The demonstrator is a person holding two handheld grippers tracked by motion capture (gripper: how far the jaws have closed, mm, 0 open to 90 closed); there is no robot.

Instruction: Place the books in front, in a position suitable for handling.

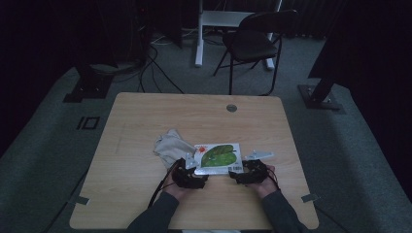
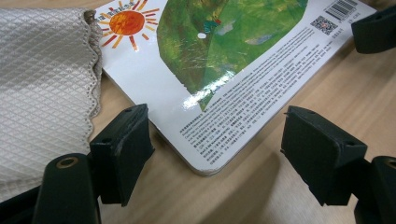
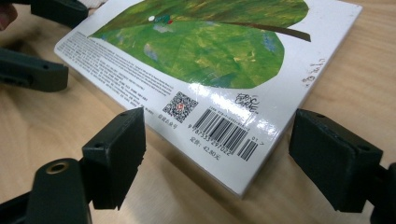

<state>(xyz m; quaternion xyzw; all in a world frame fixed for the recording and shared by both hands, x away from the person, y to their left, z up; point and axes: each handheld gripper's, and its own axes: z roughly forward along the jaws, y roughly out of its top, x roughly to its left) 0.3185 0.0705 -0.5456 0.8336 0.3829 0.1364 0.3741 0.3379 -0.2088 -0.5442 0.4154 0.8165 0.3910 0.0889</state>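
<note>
Book (image 1: 218, 156) flat on table (image 1: 136, 194), back cover up: green leaf, sun, barcode. Left gripper (image 2: 215, 154) jaws wide apart, straddling its near corner, gripping nothing. Right gripper (image 3: 217, 158) jaws wide apart at barcode corner. Quilted cloth (image 2: 42, 93) just beyond left gripper's left finger

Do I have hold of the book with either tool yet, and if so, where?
No. The left tool and the right tool stand open at the book's two near corners, jaws either side of each corner, not touching it.
</note>
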